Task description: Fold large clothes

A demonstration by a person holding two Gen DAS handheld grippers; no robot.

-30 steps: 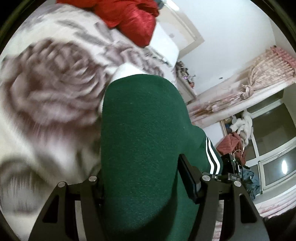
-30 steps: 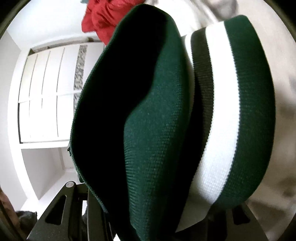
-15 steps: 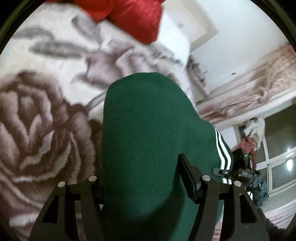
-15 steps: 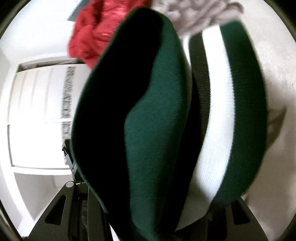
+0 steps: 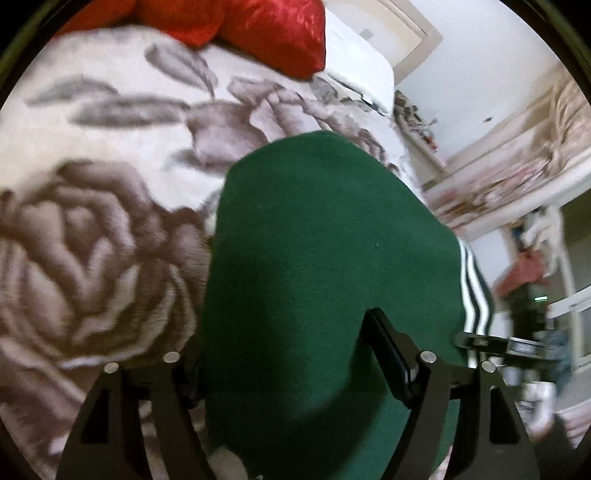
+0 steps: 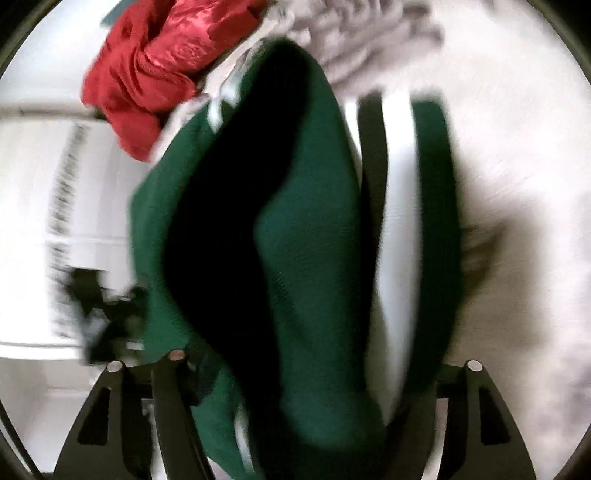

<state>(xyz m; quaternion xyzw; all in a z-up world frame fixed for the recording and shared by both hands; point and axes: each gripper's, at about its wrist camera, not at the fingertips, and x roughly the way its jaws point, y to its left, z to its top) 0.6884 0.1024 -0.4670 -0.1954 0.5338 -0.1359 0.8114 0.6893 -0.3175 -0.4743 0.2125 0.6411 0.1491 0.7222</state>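
Filling the middle of the left wrist view: dark green knit garment with white side stripes (image 5: 325,266), bulging forward in a smooth fold above a cream plush blanket with large brown rose print (image 5: 92,236). Pinching a thick bunch of that fabric: left gripper (image 5: 284,373), jaws held apart only by the cloth. Lying beyond, at the blanket's far edge: red satin bedding (image 5: 258,26); to the right, pink patterned curtains (image 5: 517,177). Dominating the blurred right wrist view: the same garment (image 6: 314,266), doubled over with a dark hollow between layers. Clamping the fold near its striped edge: right gripper (image 6: 295,376), fingertips buried in fabric. Showing behind: white wardrobe doors (image 6: 33,221).
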